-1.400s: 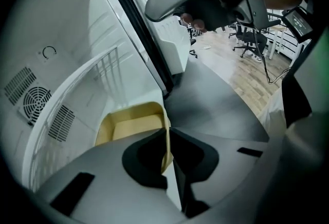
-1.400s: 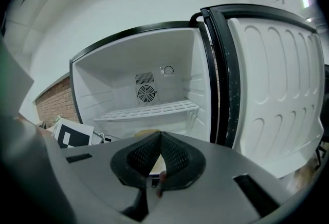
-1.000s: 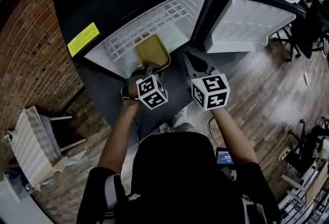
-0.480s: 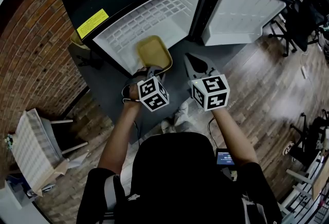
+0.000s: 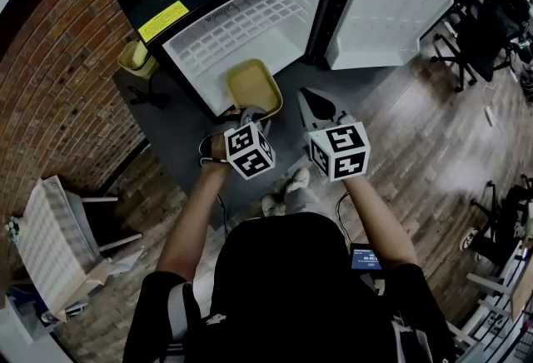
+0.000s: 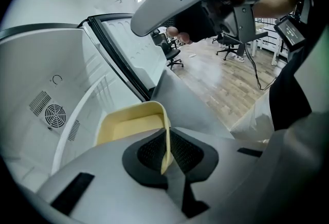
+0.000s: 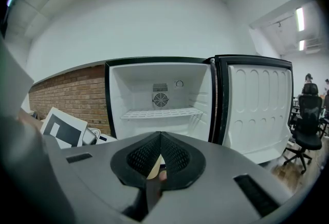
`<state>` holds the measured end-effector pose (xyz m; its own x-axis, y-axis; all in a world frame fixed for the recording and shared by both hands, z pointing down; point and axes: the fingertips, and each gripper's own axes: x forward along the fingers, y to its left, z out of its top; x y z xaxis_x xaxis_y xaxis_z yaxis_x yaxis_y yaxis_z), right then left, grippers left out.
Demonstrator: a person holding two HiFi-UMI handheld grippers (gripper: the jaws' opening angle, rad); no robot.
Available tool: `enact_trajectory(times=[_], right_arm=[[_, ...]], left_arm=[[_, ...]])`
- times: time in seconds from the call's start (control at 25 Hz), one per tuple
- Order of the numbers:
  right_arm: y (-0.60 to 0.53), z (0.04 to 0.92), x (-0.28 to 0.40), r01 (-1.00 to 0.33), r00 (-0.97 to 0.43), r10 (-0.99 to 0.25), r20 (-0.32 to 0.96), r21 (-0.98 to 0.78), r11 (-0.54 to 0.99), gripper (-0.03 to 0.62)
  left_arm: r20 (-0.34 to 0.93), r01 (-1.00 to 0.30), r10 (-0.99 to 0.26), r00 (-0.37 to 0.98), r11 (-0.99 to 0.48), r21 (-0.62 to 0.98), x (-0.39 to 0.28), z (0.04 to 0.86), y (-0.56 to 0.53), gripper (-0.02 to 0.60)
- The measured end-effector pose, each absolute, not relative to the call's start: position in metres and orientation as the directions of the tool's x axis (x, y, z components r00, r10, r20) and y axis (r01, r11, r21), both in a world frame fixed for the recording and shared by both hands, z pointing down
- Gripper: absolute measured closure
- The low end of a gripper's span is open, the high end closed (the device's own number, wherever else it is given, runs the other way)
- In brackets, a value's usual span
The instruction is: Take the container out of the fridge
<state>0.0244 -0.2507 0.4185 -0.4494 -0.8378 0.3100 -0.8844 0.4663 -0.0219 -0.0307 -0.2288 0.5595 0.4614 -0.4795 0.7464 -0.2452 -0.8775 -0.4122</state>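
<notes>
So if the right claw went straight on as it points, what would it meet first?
Probably the open fridge: the right claw aims into its white cavity. Depth is unclear, but nothing shows in between.

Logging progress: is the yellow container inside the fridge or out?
Out. The left hand-held gripper clamps the yellow container by its rim, holding it in front of the open fridge, whose shelf is bare.

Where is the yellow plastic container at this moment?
In the head view, the yellow rectangular plastic container is left of centre, at the open front of the black fridge, its near rim clamped in the left gripper.
</notes>
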Motion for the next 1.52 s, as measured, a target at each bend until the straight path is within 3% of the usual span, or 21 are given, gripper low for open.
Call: enact_trajectory(times=[1.08,1.52], right_arm=[[-0.205,0.389,0.072,-0.848,-0.514,-0.815,0.269,-0.017,0.529,0.554],[-0.162,0.387,0.086,-0.831,-0.541,-0.8,0.26,-0.02,0.555,0.554]], left_arm=[[0.728,-0.368,-0.552,0.406,-0.828,-0.422,0.001,0.525,-0.187,0.554],[0.743,-0.355,-0.553,0.378,-0.827,-0.435,0.013,0.521,-0.139,0.554]])
